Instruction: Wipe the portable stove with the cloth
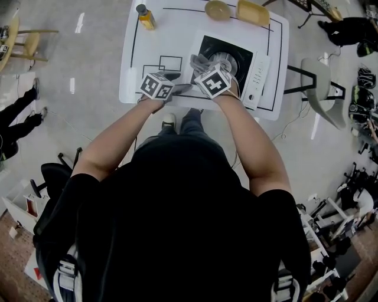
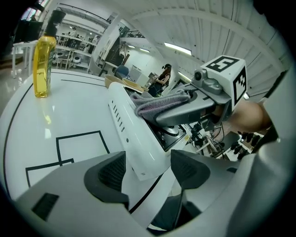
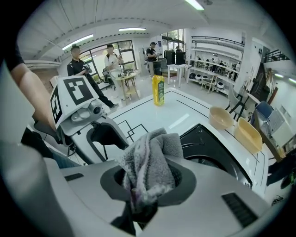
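A white table (image 1: 133, 71) marked with black lines carries everything. The portable stove (image 1: 210, 46), white-bodied with a black top, sits on it toward the near right edge. Just left of the stove, black outlined squares (image 1: 170, 63) are drawn on the tabletop. Beyond the stove a round tan bowl (image 1: 218, 10) and a rectangular yellowish tub (image 1: 253, 13) stand side by side. Well left of the stove, at the far corner, a bottle of yellow liquid (image 1: 146, 17) stands upright.

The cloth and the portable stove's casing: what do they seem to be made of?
The cloth looks like grey terry or microfibre: fuzzy pile, limp soft folds. The stove casing is white, smooth and glossy, with sharp highlights and a row of punched vent slots. That suggests painted sheet metal, though moulded plastic cannot be ruled out.
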